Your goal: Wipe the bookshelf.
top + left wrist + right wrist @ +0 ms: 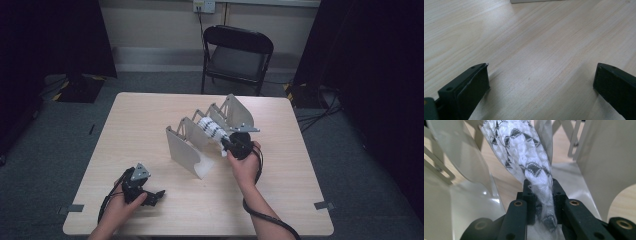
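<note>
One white cloth with black zigzag pattern (529, 162) pinched in right gripper (541, 195) among the dividers of one beige metal rack (182, 145), left gripper (150, 196) jaws wide, empty, low over one pale wooden table (150, 125).

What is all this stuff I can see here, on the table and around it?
Light wooden table: one, pale wood, centre of the room.
Cream metal folding rack with upright dividers: one, mid-table.
White knitted cloth with black pattern: one, lying between the rack's dividers, one end pinched.
Black folding chair: one, behind the table.
Wall socket: one, white, on the wall behind the chair.
Right gripper: black, shut on the cloth.
Left gripper: black, jaws open, resting on the table's near left.
</note>
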